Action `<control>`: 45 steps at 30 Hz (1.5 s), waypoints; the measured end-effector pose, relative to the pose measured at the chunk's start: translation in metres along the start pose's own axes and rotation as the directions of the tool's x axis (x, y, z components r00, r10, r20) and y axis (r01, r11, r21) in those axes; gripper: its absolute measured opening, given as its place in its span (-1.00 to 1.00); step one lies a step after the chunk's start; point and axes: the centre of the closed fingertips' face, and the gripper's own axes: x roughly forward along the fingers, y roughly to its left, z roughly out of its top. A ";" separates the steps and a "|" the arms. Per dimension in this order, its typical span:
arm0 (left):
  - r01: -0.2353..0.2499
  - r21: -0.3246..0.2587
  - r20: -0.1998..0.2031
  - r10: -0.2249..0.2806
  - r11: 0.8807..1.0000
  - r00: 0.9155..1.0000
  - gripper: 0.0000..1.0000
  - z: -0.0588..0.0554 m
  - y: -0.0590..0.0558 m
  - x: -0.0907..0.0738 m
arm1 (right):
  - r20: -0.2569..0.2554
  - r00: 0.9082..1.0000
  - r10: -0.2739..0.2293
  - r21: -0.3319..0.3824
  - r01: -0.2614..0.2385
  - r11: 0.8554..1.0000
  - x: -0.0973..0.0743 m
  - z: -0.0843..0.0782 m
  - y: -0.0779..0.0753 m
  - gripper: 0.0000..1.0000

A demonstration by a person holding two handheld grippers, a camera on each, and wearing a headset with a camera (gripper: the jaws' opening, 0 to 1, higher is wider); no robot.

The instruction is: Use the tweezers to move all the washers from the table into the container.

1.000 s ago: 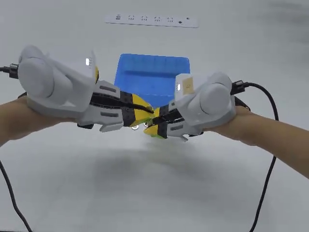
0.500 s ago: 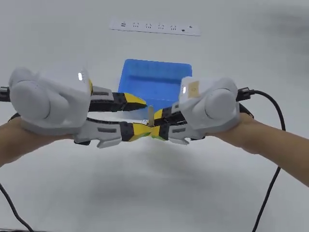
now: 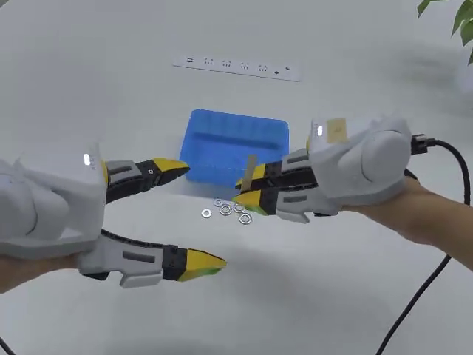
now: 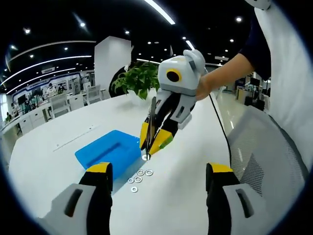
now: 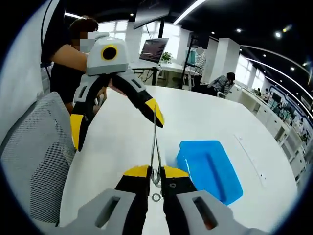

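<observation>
Not much clutter around this one. A white power strip lies at the far side of the counter, well behind everything. A few green plant leaves poke in at the far right corner. A black cable runs off the back of the right gripper and loops down toward the near edge, clear of the work. In the gripper views there's also a grey mesh chair beside the counter.

The left gripper sits over on the left, jaws spread wide with nothing in them, pointing in toward the middle. Its upper yellow tip is just beside the near left corner of the blue container, and the lower tip is closer to the person.

The tweezers are thin bare metal, pinched between the right gripper's closed jaws. One end sticks up past the jaws and the other angles down at the washers. Those are small silver rings in a loose cluster, flat on the counter just in front of the container's near rim, right under the right gripper's tips. I can't tell if the tweezer tip is actually touching one.

The container is a shallow rectangular tray with a low rim. The counter is plain white and open on the near side and out to both sides of the cluster.
</observation>
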 end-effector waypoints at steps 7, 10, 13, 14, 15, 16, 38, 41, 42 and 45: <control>-0.053 -0.024 0.034 0.054 0.998 0.998 0.95 -0.002 0.008 -0.008 | 0.049 0.997 -0.058 -0.010 0.058 0.998 -0.012 0.024 -0.034 -0.81; -0.079 -0.039 0.040 0.081 0.996 0.996 0.99 -0.004 0.014 -0.013 | 0.069 0.995 -0.076 -0.006 0.076 0.997 -0.010 0.028 -0.051 -0.81; -0.090 -0.034 0.024 0.091 0.995 0.996 0.99 -0.009 0.017 -0.015 | 0.075 0.992 -0.102 0.021 0.100 0.995 0.001 0.022 -0.072 -0.81; -0.092 -0.034 0.020 0.093 0.995 0.996 0.99 -0.010 0.018 -0.015 | 0.078 0.992 -0.103 0.031 0.101 0.994 0.004 0.020 -0.075 -0.81; -0.097 -0.034 0.015 0.097 0.995 0.995 0.99 -0.013 0.019 -0.016 | 0.078 0.991 -0.106 0.042 0.103 0.994 0.009 0.016 -0.081 -0.81; -0.101 -0.035 0.012 0.101 0.994 0.995 0.99 -0.014 0.020 -0.018 | 0.079 0.991 -0.105 0.054 0.101 0.993 0.013 0.013 -0.084 -0.81; -0.165 -0.120 -0.031 0.163 0.979 0.986 0.98 -0.036 0.034 -0.027 | 0.005 0.999 -0.039 0.168 0.037 0.985 0.069 -0.044 -0.099 -0.79; -0.167 -0.121 -0.030 0.164 0.979 0.986 0.98 -0.035 0.035 -0.026 | 0.001 0.999 -0.040 0.170 0.039 0.985 0.068 -0.044 -0.100 -0.79; -0.167 -0.121 -0.030 0.164 0.979 0.986 0.98 -0.035 0.035 -0.026 | 0.003 0.999 -0.041 0.171 0.040 0.984 0.068 -0.043 -0.101 -0.79; -0.166 -0.121 -0.030 0.164 0.979 0.986 0.98 -0.034 0.036 -0.026 | 0.010 0.999 -0.050 0.174 0.047 0.984 0.065 -0.041 -0.104 -0.81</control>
